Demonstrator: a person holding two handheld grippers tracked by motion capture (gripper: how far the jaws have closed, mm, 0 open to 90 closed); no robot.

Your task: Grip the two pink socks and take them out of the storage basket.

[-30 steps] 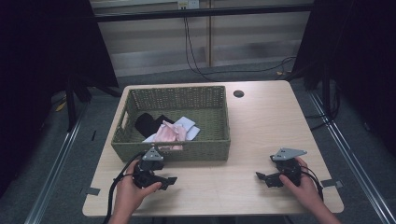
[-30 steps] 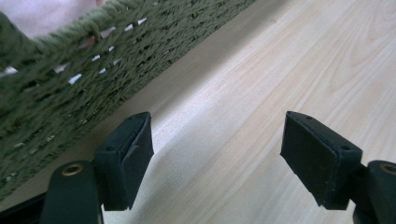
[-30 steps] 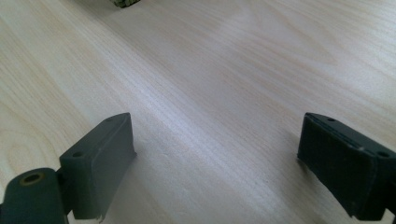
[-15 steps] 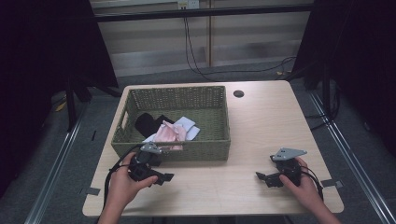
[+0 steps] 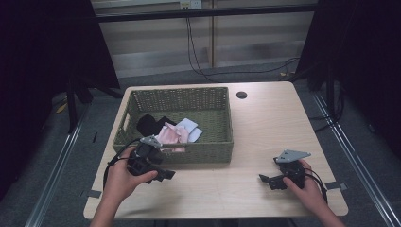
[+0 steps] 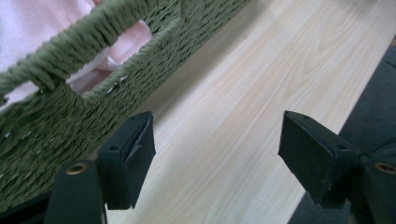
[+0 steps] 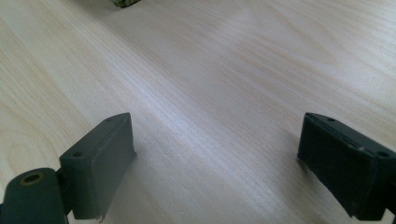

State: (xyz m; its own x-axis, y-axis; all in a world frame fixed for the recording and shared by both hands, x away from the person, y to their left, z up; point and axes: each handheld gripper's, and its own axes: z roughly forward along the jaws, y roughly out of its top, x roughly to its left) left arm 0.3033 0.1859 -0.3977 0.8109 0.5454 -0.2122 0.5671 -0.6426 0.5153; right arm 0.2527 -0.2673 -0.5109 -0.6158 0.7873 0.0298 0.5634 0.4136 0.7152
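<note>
A green woven basket [image 5: 208, 150] stands on the left half of the wooden table [image 5: 269, 127]. In it lie a black cloth [image 5: 149, 124], a pink cloth [image 5: 170, 135] and a white cloth [image 5: 189, 128]. My left gripper [image 5: 164, 164] is held just in front of the basket's front wall, open, with nothing between its jaws. In the left gripper view the gripper [image 6: 217, 154] has the basket wall [image 6: 56, 116] close on its left, and pink cloth [image 6: 28, 28] shows through the handle slot. My right gripper [image 5: 267, 179] rests open near the table's front right, over bare wood [image 7: 210, 70].
A round cable hole [image 5: 242, 95] sits at the table's far edge. Black cables [image 5: 198, 52] hang behind the table. Metal rails [image 5: 350, 156] run along the floor on both sides. Bare tabletop lies between the two grippers and to the right of the basket.
My left gripper has moved away from the front edge toward the basket's front wall and turned slightly. The right gripper has stayed where it was.
</note>
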